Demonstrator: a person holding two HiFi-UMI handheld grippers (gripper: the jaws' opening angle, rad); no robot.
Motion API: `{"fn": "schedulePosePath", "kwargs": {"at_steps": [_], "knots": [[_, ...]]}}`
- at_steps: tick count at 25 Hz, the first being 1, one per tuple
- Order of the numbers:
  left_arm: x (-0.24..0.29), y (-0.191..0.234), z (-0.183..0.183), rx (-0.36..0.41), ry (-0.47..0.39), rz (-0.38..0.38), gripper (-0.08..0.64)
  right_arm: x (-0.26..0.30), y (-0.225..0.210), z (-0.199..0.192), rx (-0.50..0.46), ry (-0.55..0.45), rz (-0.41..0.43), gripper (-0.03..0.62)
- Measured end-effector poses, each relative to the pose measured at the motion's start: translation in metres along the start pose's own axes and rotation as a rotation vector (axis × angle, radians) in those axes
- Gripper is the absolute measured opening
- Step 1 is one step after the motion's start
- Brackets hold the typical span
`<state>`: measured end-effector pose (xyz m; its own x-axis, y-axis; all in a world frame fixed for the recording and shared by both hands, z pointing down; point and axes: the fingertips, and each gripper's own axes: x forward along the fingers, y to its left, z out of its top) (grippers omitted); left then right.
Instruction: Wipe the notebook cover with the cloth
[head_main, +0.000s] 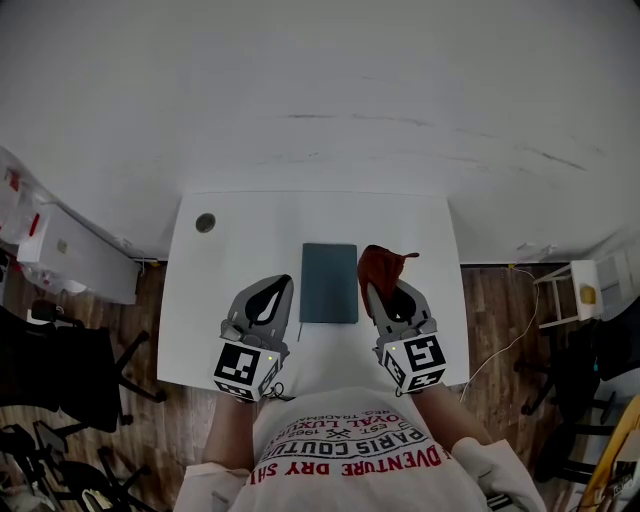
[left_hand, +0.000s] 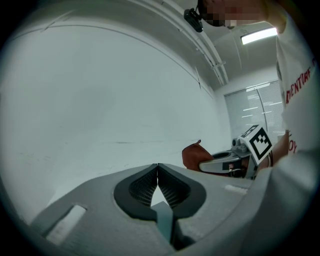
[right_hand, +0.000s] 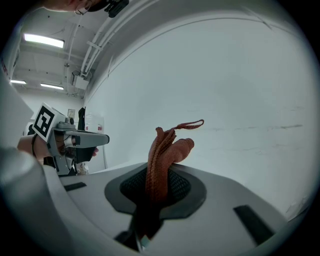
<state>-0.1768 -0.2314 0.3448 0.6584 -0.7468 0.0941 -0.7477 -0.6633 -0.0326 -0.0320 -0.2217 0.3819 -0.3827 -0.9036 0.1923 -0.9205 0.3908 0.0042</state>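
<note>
Clamping rust cloth (right_hand: 167, 150) in right hand-held gripper (right_hand: 159, 187).
Holding left hand-held gripper (left_hand: 158, 172) closed, empty, near notebook (head_main: 329, 282) on worktop (head_main: 230, 250).

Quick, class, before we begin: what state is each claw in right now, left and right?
Left claw: closed, holding nothing.
Right claw: closed on the red-brown cloth.

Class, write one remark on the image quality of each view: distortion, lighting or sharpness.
Head view: wide-angle, room bows round the table, light even, shadows faint. Left gripper view: fisheye circle, black corners, ceiling light glares top right. Right gripper view: same fisheye; cloth sharp against pale wall.
</note>
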Motion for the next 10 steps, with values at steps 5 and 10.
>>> {"fn": "schedulePosePath", "kwargs": {"at_steps": [5,10], "knots": [[-0.0006,0.0037,-0.0024,-0.002,0.003,0.012,0.009,0.0041,0.0018,-0.0016,-0.001,0.007,0.001,0.074],[0.0014,0.0046,-0.0089,-0.024,0.013,0.018,0.009,0.0056,-0.0002,-0.0088,-0.025,0.039,-0.002,0.074]]}}
